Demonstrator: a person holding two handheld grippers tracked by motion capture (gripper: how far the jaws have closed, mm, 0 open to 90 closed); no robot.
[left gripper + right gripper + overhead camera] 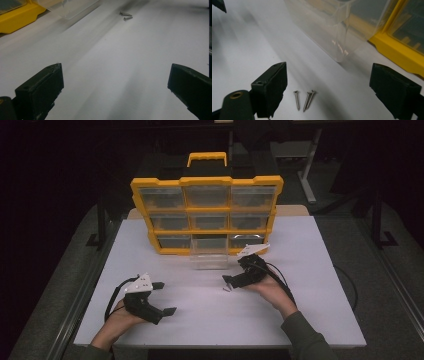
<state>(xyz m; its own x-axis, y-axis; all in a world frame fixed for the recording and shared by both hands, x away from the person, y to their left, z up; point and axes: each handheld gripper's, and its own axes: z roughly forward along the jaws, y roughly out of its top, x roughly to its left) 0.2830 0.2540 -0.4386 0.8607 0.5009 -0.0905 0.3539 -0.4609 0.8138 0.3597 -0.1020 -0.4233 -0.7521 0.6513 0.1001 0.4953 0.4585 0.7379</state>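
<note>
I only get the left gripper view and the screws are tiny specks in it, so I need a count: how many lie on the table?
Observer: Three screws lie close together in the right gripper view.
Operator: Is anything gripping them?
Observer: No. The right claw is open, with one jaw on each side of them and neither pad touching.
Operator: Which slot is that clear bin from?
Observer: In the high view the clear drawer stands in front of the bottom middle slot of the yellow organizer.
</note>
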